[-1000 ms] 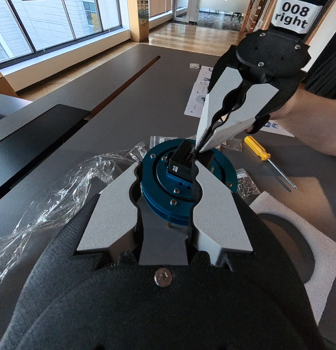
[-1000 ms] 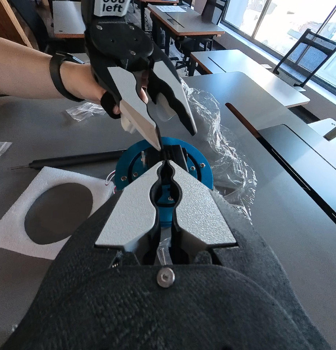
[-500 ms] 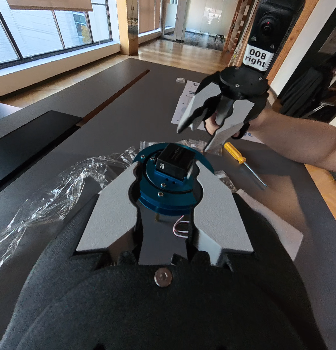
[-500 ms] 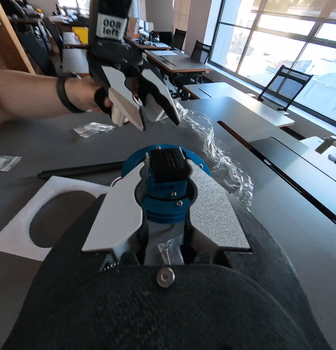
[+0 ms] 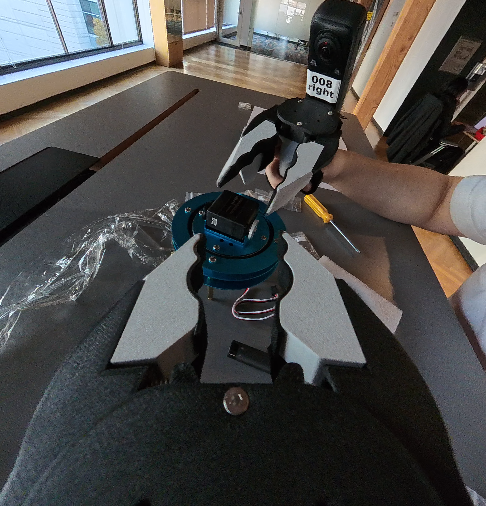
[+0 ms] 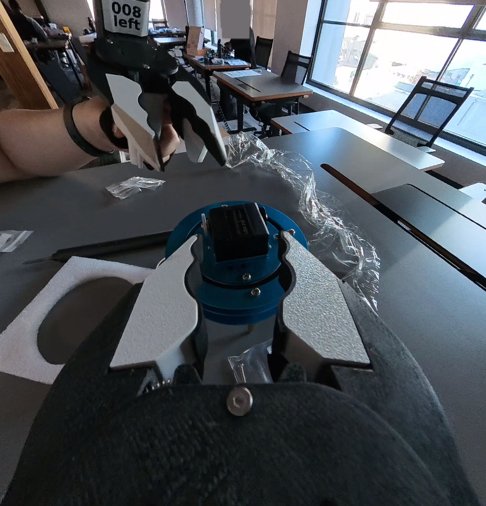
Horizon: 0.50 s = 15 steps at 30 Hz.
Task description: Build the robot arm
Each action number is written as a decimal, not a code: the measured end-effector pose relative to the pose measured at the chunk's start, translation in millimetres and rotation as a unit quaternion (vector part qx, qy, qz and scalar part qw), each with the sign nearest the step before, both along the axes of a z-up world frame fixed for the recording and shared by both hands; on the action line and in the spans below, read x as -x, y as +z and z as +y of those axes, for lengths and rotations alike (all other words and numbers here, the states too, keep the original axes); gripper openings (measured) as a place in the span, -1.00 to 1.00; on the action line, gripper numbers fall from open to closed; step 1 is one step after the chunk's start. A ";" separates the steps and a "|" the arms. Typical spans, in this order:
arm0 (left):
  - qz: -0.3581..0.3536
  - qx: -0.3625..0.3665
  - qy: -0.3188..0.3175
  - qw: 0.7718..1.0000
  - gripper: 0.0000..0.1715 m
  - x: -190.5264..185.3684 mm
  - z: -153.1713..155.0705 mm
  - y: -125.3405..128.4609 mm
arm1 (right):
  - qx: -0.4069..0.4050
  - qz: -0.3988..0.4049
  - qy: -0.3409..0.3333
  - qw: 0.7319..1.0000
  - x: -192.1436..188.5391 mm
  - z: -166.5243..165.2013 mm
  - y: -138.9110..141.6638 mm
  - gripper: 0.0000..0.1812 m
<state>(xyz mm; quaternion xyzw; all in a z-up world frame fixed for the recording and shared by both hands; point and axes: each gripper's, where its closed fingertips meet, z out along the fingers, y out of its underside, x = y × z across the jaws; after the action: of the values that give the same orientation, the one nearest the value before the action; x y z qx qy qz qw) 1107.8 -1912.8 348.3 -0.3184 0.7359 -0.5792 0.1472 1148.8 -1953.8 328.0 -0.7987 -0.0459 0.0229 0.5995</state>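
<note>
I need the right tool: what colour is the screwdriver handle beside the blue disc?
Yellow; the screwdriver shows best in the left wrist view.

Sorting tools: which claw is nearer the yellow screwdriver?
Right. The right claw hangs open just beside the yellow screwdriver; the left claw sits across the blue disc.

1. My left gripper (image 5: 240,238) is held above the table, pointing forward and down, its jaws spread wide with nothing between the fingers.
2. In the right wrist view the left gripper (image 6: 191,164) shows raised, its two fingers well apart and angled down; my left hand (image 6: 143,134) grips the handle, forearm bare, a dark band on the wrist.
3. My right gripper (image 6: 237,238) is likewise parted wide and empty.
4. In the left wrist view the right gripper (image 5: 243,197) slants down, fingers splayed, my right hand (image 5: 280,172) behind them, forearm bare, white sleeve at the elbow.
</note>
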 end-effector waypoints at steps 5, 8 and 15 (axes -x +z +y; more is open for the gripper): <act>-0.003 0.014 -0.008 1.000 -0.42 3.4 -2.3 2.3 | 0.011 -0.012 -0.002 1.000 0.5 3.0 -6.1 -0.41; -0.003 0.018 -0.013 1.000 -0.42 5.9 -3.6 1.6 | 0.023 -0.019 -0.004 1.000 0.9 4.2 -11.6 -0.44; -0.003 0.019 -0.021 1.000 -0.42 9.6 -7.2 -1.2 | 0.035 -0.029 -0.006 0.999 1.4 3.9 -19.4 -0.45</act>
<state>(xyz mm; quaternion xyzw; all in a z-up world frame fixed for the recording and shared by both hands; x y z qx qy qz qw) 1098.3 -1920.0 347.1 -0.3044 0.7309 -0.5966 0.1312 1147.4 -1949.9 308.6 -0.8198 -0.0577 -0.0020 0.5697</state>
